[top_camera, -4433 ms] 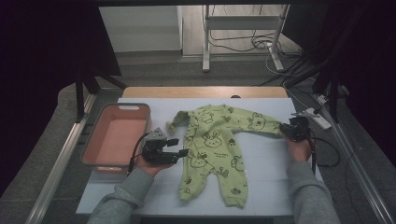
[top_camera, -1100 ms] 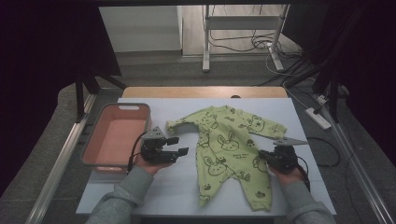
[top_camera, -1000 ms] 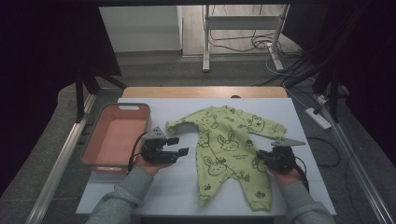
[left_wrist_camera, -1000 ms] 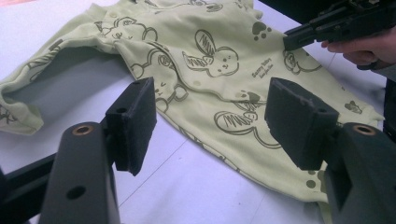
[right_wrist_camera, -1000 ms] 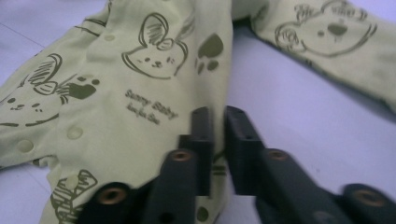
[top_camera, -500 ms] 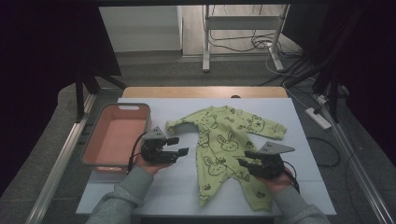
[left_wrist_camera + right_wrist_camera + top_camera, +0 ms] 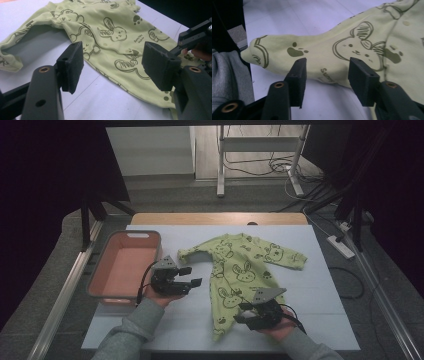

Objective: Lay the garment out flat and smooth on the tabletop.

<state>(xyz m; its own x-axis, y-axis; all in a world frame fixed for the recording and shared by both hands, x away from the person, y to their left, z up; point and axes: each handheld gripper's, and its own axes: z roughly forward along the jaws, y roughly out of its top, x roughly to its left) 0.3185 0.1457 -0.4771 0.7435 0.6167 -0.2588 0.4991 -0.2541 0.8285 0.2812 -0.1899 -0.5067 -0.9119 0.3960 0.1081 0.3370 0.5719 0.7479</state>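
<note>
Right tool just opened, empty, at romper leg.

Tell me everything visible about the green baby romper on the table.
The light green baby romper of soft cloth lies flat but creased on the white table, sleeves spread. It carries dark bunny and paw prints, small lettering and front snaps. One leg end lies folded. Open right tongs hover at one leg, not gripping it.

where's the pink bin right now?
In the high view the pink bin sits at the table's left edge, just left of the left gripper, with the green baby suit spread out farther right at mid-table.
</note>
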